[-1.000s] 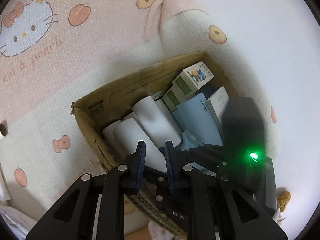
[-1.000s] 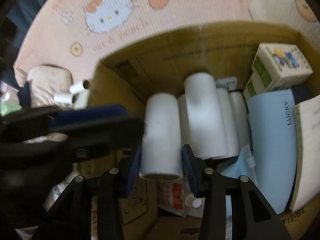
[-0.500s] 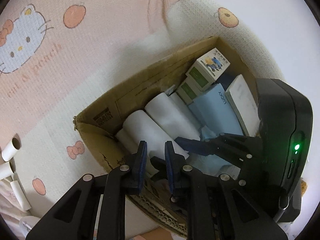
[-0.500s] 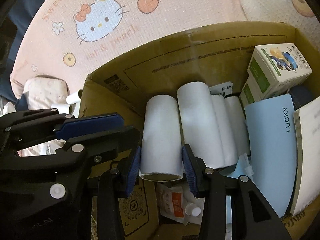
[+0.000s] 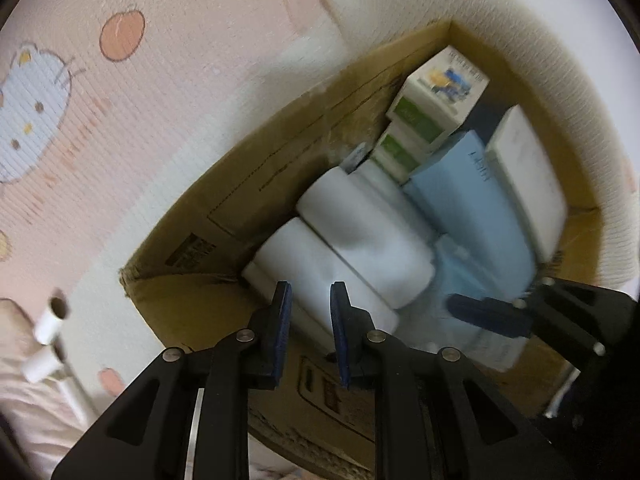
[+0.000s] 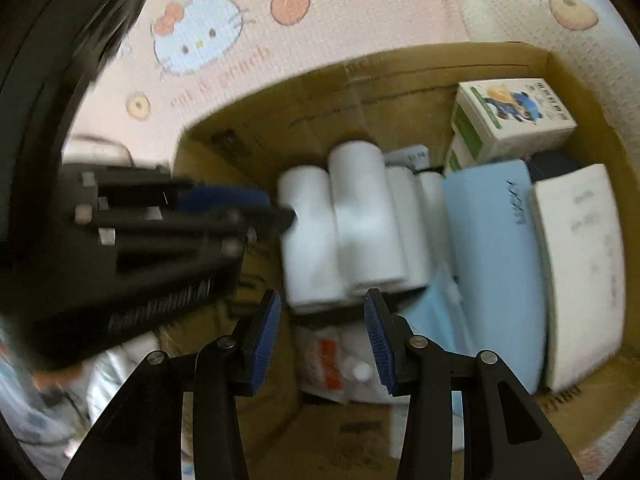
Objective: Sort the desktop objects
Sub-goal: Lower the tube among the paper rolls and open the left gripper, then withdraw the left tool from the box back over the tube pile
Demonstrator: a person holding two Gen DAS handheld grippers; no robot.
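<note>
From the left wrist, the left gripper (image 5: 310, 328) hangs over the near edge of the cardboard box (image 5: 256, 168), its blue pads a little apart with nothing between them. White rolls (image 5: 360, 240) lie inside the box. From the right wrist, the right gripper (image 6: 322, 338) is spread wide and empty, just in front of the white rolls (image 6: 340, 236), beside a light blue box (image 6: 492, 240).

Right gripper (image 6: 322, 338) open, empty, above white rolls (image 6: 344, 236) in cardboard box (image 6: 420, 68).
</note>
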